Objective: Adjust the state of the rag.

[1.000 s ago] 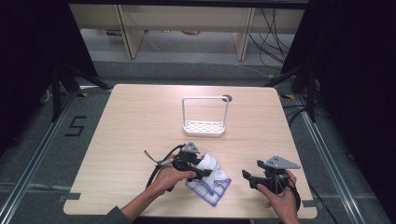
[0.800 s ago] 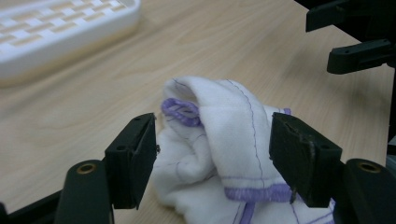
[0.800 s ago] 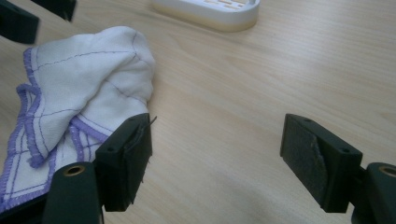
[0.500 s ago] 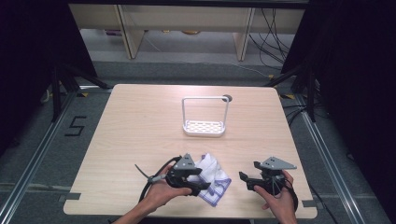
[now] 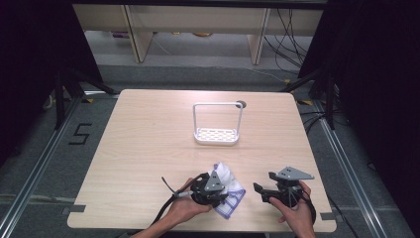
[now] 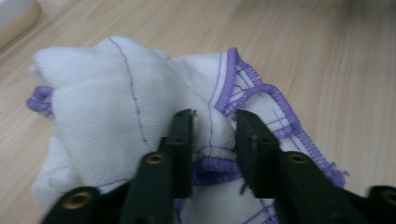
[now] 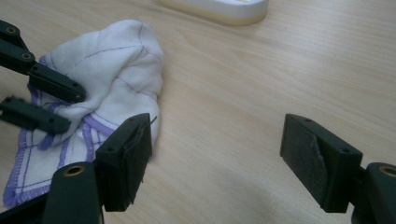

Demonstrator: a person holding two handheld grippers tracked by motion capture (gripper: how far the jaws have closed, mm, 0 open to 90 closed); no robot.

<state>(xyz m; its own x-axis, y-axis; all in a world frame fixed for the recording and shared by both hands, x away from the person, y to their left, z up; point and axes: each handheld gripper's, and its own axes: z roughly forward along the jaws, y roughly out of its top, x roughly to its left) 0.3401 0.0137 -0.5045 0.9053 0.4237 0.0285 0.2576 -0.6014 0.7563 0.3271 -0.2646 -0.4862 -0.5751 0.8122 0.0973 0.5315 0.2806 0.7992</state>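
A white cloth (image 5: 229, 191) with purple stitched edging lies crumpled near the front edge of the wooden tabletop (image 5: 148, 144), between the 2 hands. The left claw (image 6: 212, 133) sits on it; its jaws have just been closing and now pinch a raised fold of the cloth, with the purple hem bunched between the pads. In the high view the left claw (image 5: 218, 196) rests low over the cloth's left side. The right claw (image 7: 217, 156) stands wide with nothing between its jaws, held just right of the cloth and apart from it. A white rack (image 5: 217, 124) with a tall wire handle stands farther back, well apart from the cloth.
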